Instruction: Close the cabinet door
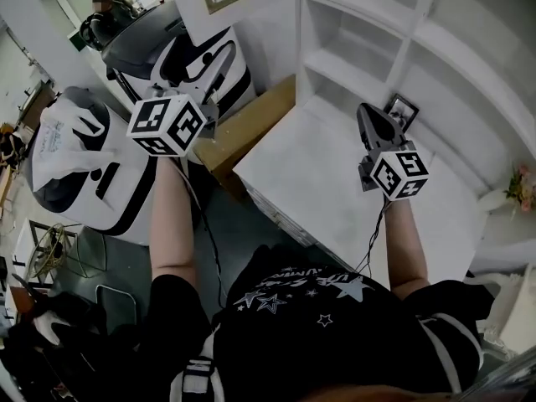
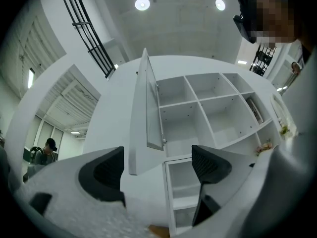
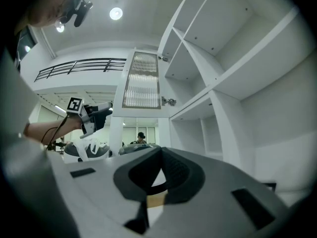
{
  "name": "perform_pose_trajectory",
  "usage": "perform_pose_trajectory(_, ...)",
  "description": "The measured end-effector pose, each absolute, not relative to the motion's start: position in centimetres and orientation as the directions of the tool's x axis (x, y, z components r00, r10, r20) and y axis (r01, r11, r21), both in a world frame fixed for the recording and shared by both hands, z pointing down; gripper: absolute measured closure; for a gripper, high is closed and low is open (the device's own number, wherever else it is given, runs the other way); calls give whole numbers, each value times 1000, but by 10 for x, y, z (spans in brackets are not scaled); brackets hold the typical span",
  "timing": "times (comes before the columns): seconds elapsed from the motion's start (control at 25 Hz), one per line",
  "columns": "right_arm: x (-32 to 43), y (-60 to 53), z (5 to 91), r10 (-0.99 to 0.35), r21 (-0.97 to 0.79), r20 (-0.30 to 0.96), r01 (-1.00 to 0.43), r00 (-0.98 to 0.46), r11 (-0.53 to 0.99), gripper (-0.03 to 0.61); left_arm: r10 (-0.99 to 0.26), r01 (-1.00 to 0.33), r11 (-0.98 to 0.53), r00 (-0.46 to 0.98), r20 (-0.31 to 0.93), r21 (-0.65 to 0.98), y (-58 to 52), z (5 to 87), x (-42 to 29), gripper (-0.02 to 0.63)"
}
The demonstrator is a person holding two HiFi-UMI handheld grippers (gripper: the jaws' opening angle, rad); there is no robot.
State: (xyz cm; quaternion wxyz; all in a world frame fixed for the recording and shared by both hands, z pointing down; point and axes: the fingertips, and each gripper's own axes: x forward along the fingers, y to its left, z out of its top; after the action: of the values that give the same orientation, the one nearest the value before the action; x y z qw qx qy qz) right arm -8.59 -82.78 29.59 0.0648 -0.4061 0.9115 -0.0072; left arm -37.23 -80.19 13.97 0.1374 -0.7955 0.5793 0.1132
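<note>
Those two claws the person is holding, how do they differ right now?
The left claw has its jaws apart; the right claw has its jaws together. The left claw faces the open door from a distance; the right claw is held close beside the shelves. Both are empty.

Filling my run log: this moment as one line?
cabinet door open, untouched | left gripper open, empty | right gripper shut, empty | closing not begun
</note>
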Motion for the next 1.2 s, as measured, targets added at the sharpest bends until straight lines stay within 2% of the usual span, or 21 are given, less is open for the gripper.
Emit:
perform_pose_trajectory(0.36, -106, -837, 245, -773, -30, -160, -780, -614, 625, 572, -830, -904, -413, 424, -363, -110, -823, 113, -379, 181)
perform_pose_trajectory(0.44, -108, -836, 243, -782, -28, -162, -790, -602, 613, 572, -809, -884, -455, 460, -365, -105, -820, 105, -372, 223)
perform_pose_trajectory(0.56, -109, -834, 245, -794, -34, -157, -800, -588, 599, 572, -789, -859, -507, 495, -364, -71, -814, 102, -365, 225)
perform_pose_trajectory(0.72, -103, -836, 251, -807, -35, -149, -813, -571, 581, 572, -775, -845, -525, 525, -352, -103, -806, 103, -351, 233)
perform_pose_trajectory(1.0, -85, -834, 253, -834, -51, -153, -838, -530, 543, 572, -727, -790, -597, 606, -321, -139, -785, 102, -308, 330)
perform_pose_trajectory(1.12, -76, -831, 256, -843, -60, -155, -847, -514, 528, 572, -712, -786, -590, 615, -339, -186, -782, 102, -290, 424)
perform_pose_trajectory(1.2, -69, -828, 258, -851, -64, -152, -854, -503, 516, 572, -696, -776, -604, 625, -353, -182, -782, 102, -276, 451)
